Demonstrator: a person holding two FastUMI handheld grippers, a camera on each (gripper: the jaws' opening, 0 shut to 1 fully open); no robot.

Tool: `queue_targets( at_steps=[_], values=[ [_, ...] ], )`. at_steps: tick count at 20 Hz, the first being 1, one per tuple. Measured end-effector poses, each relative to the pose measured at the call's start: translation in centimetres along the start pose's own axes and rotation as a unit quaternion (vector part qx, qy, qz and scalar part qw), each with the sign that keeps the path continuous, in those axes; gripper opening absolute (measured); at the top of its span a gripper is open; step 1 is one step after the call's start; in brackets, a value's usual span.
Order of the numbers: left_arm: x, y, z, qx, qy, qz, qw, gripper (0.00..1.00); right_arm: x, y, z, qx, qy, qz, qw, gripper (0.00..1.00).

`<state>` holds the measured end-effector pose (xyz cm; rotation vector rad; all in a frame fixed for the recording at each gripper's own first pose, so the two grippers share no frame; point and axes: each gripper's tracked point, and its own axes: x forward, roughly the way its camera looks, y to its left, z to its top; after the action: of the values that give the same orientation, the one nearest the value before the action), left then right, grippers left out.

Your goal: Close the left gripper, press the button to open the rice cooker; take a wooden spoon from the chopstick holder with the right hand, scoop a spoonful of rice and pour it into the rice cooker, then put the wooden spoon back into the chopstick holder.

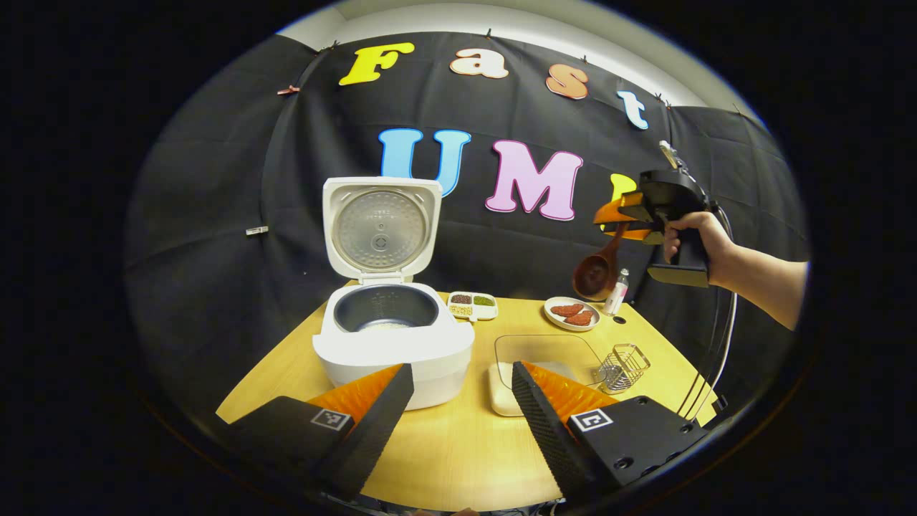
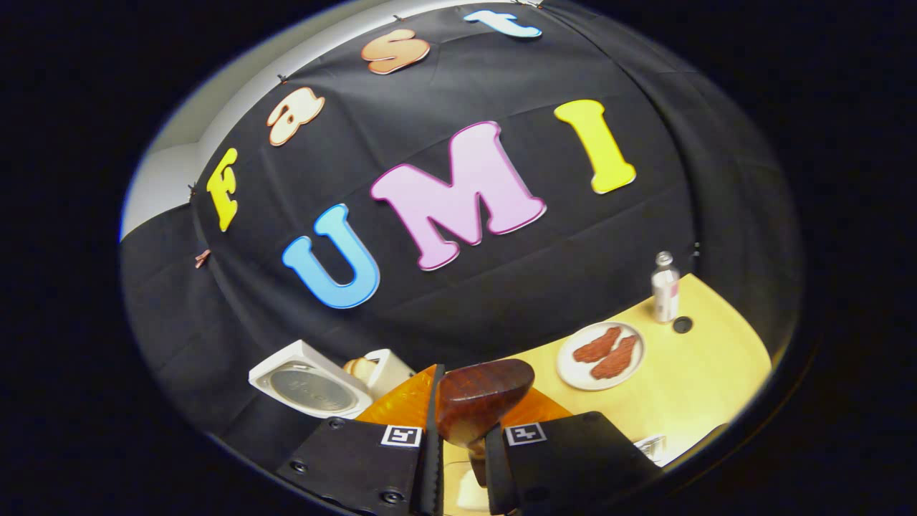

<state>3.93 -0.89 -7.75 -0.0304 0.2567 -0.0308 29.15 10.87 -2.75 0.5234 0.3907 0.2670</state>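
The white rice cooker [image 1: 394, 344] stands on the left of the table with its lid [image 1: 380, 229] up and some white grains in the dark pot [image 1: 387, 308]. My left gripper [image 1: 462, 401] is open, low over the table's front, in front of the cooker. High at the right, a hand holds my right gripper [image 1: 630, 215], shut on the handle of the wooden spoon [image 1: 598, 272], whose bowl hangs down above the table. In the right gripper view, the spoon's bowl [image 2: 483, 405] sticks out past the gripper [image 2: 462, 444], with the cooker lid [image 2: 308, 387] lower left. The wire chopstick holder [image 1: 623, 365] is empty.
A clear container [image 1: 548, 351] on a white tray sits right of the cooker. Behind are a divided dish of grains [image 1: 473, 304], a plate with red pieces [image 1: 571, 313] [image 2: 600, 355] and a small bottle [image 1: 620, 290] [image 2: 665, 287]. The wooden table [image 1: 458, 451] ends near the front.
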Motion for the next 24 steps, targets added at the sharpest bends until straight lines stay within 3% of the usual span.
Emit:
queue_targets(
  at_steps=[5, 6, 7, 11, 16, 18, 20, 21, 24],
  values=[
    [0.2, -2.0, 1.1, -0.022, -0.024, 0.026, 0.999, 0.96, -2.5, -8.9, 0.3, 0.019, -0.002, -0.058, 0.998, 0.28],
    [0.3, -2.3, 1.3, -0.023, -0.025, 0.028, 0.999, 0.95, -2.3, -10.0, 0.2, 0.022, -0.005, -0.067, 0.997, 0.23],
    [0.4, -2.5, 1.2, -0.023, -0.024, 0.032, 0.999, 0.96, -2.6, -11.3, -0.2, 0.025, -0.005, -0.077, 0.997, 0.28],
    [-0.2, -1.2, 0.8, -0.051, -0.025, 0.074, 0.996, 0.95, -3.3, -15.4, -3.7, 0.062, 0.009, -0.105, 0.993, 0.28],
    [-0.9, 0.2, 0.8, -0.052, -0.027, 0.116, 0.992, 0.95, -3.2, -19.1, -8.7, 0.102, 0.033, -0.136, 0.985, 0.24],
    [-0.7, 0.4, -0.2, -0.057, -0.013, 0.119, 0.991, 0.96, -2.8, -20.3, -10.5, 0.117, 0.037, -0.147, 0.981, 0.28],
    [-0.6, 0.5, -1.1, -0.065, 0.002, 0.123, 0.990, 0.96, -2.5, -21.4, -12.1, 0.120, 0.040, -0.157, 0.979, 0.23],
    [-0.5, 0.3, -1.3, -0.070, 0.006, 0.123, 0.990, 0.95, -2.3, -21.9, -12.8, 0.117, 0.043, -0.165, 0.978, 0.28],
    [-0.4, 0.3, -1.6, -0.093, 0.011, 0.128, 0.987, 0.95, -2.4, -21.5, -14.1, 0.113, 0.049, -0.165, 0.979, 0.31]
  ],
)
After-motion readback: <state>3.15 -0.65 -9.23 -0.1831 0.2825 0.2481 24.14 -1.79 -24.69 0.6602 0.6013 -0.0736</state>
